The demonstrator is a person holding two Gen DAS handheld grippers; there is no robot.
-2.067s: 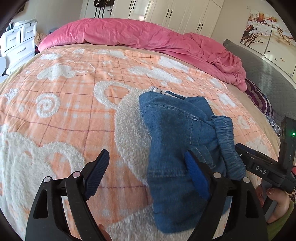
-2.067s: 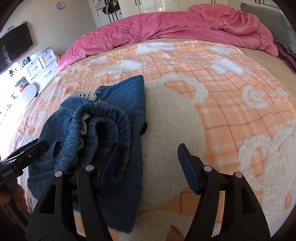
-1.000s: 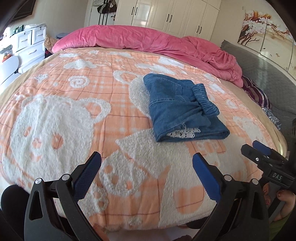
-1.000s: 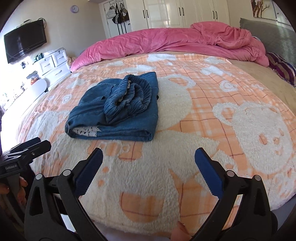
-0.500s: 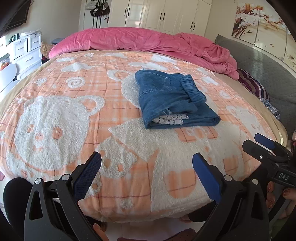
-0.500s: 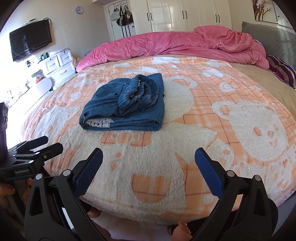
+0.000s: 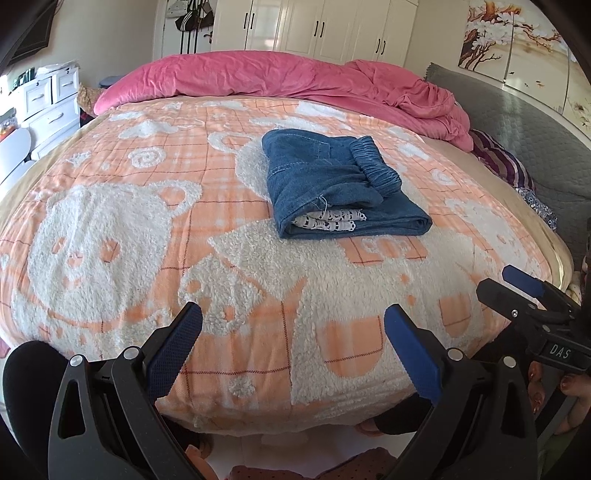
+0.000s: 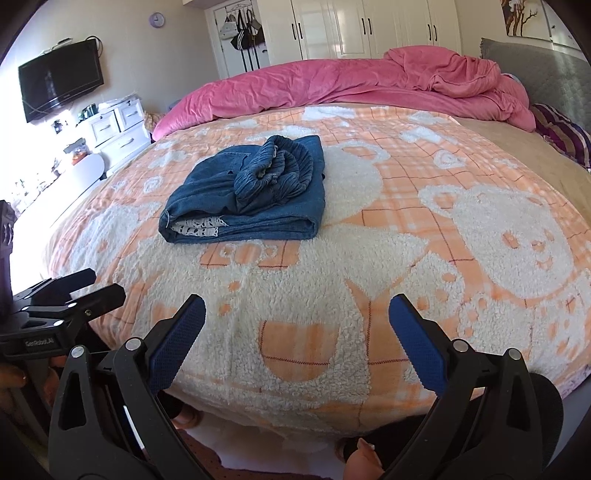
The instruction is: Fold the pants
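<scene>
A: Around the pants (image 7: 341, 184)?

B: Resting on an orange-and-white bear blanket (image 7: 147, 229), near its middle. Beyond the pants, a pink duvet (image 7: 280, 79) bunched along the far edge. Past that, white wardrobes (image 7: 317, 29). Left of the pants, off the blanket, white drawers (image 8: 118, 125) and a wall TV (image 8: 61, 85). Right of the pants, a grey headboard (image 7: 517, 122) and a striped pillow (image 7: 502, 162).

A: Pants themselves?

B: Folded into a squarish denim bundle, elastic waistband bunched on top, white lace trim showing at the near open edge.

A: Anything in the way?

B: Only open blanket between the pants and both tongs.

A: Left gripper (image 7: 291, 343)?

B: Spread wide, blue pads (image 7: 173, 347) far apart, gripping nothing. Well short of the pants, over the near blanket edge. Also visible at the right wrist view's left border (image 8: 79, 286), tips close together from that angle.

A: Right gripper (image 8: 295, 338)?

B: Same: gaping wide, nothing between the fingers (image 8: 413, 343), touching nothing. Well apart from the pants, near side. Seen too at the right border of the left wrist view (image 7: 506, 282), with a hand (image 7: 565, 395) on its handle.
</scene>
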